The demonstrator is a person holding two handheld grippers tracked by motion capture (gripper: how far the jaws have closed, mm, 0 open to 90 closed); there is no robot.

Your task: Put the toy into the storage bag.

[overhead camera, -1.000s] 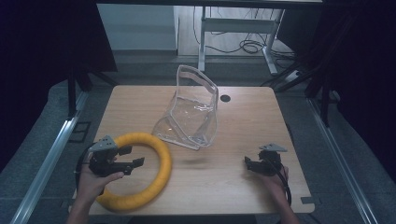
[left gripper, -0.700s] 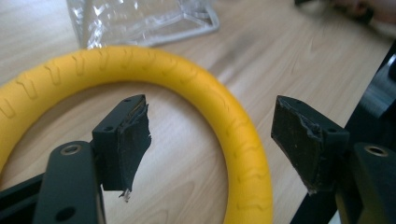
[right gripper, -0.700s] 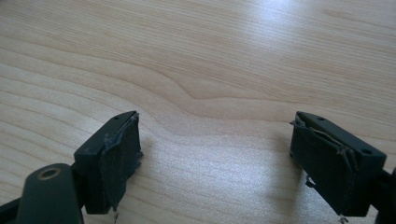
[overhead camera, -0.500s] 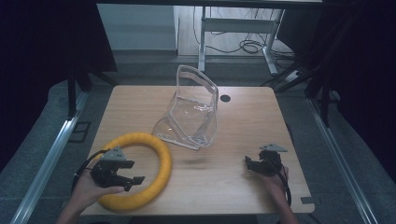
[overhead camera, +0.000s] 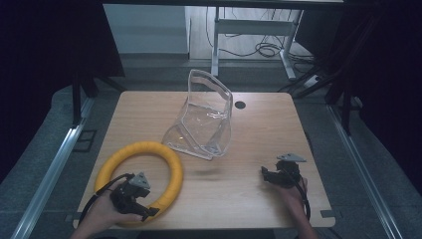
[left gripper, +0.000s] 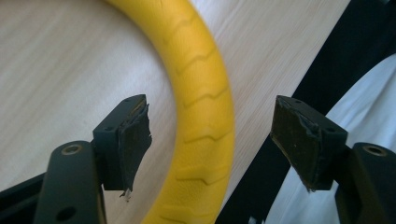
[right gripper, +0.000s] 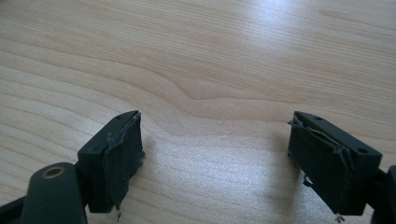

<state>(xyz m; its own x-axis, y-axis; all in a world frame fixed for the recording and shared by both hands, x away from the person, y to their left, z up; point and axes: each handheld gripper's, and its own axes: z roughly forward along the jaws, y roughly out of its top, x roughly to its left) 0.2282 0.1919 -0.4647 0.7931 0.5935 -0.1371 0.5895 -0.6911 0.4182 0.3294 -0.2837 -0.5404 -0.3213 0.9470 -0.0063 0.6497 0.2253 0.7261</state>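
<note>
Black left gripper (overhead camera: 133, 195) with frayed jaws, grey plate, black cable.

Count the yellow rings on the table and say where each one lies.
1. The yellow ring lies flat at the table's near left corner, in front of the clear plastic container, with the left gripper over its near edge.
</note>
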